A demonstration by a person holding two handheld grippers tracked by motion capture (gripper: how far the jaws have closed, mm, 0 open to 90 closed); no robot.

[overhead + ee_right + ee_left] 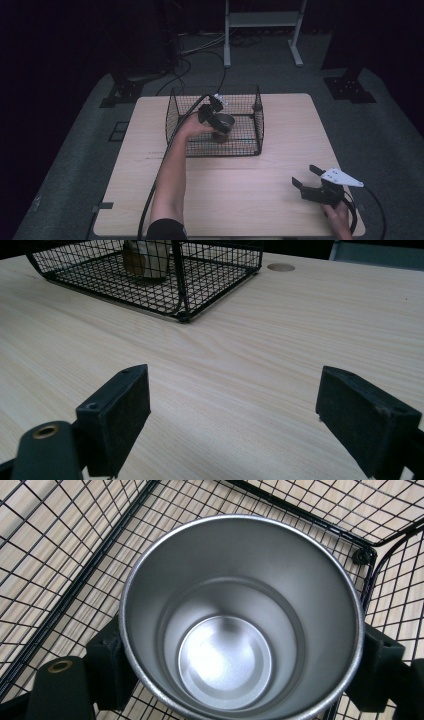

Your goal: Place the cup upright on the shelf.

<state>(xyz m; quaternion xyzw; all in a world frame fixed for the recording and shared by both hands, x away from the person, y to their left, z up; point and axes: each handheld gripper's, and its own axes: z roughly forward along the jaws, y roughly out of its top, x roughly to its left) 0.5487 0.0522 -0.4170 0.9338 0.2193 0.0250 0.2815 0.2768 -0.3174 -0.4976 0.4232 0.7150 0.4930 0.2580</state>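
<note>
Steel cup (240,625) sits clamped between the left gripper (216,120) jaws, inside the wire basket (180,107), just above its floor. Placement appears nearly complete; release remains. Right gripper (307,176) rests wide open, empty, on the table (240,195).

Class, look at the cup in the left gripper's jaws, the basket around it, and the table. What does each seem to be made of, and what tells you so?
Cup: probably brushed stainless steel; grey satin sheen, soft reflections, bright rolled rim.
Basket: thin wire mesh with a black, likely painted or coated, finish; open square grid.
Table: pale wood or wood-look laminate; the long grain lines cannot settle which.
</note>
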